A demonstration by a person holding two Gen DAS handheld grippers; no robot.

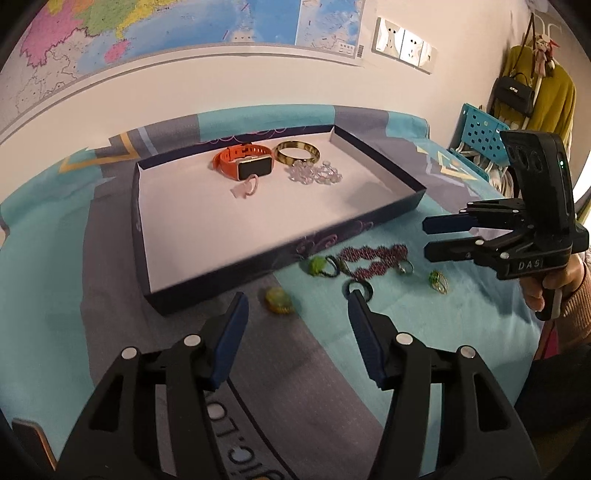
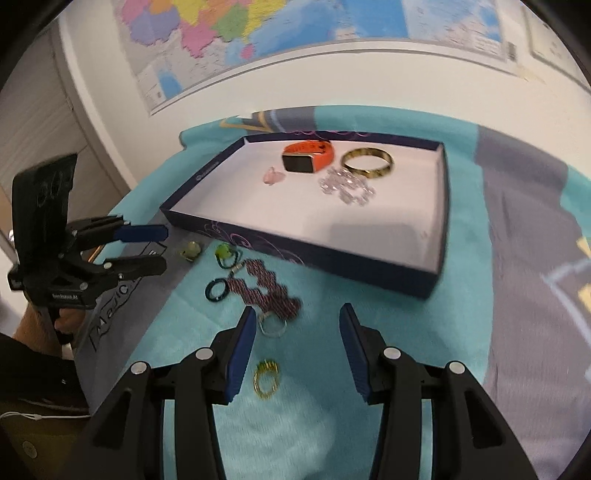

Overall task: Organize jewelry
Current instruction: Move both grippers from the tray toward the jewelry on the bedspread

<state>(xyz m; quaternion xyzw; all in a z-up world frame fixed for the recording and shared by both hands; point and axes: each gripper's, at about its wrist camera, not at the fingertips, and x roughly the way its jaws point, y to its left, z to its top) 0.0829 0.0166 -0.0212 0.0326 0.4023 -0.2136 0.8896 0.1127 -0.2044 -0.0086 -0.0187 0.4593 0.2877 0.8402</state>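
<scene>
A dark blue tray (image 1: 258,271) with a white floor holds an orange watch (image 1: 243,162), a gold bangle (image 1: 297,152), a crystal bracelet (image 1: 314,172) and a pink ring (image 1: 245,187). On the cloth in front of it lie a purple beaded bracelet (image 1: 373,258), a green bead ring (image 1: 317,265), a dark ring (image 1: 357,288), a yellow-green piece (image 1: 277,300) and a gold ring (image 2: 265,378). My left gripper (image 1: 296,295) hovers open and empty above the yellow-green piece. My right gripper (image 2: 298,309) is open and empty over the gold ring, near a clear ring (image 2: 273,326).
A teal and grey cloth (image 1: 424,332) covers the table. A wall with a map (image 1: 184,33) stands right behind the tray. A person's hand (image 1: 554,284) holds the right gripper's handle. A blue perforated crate (image 1: 480,136) and hanging bags are at the far right.
</scene>
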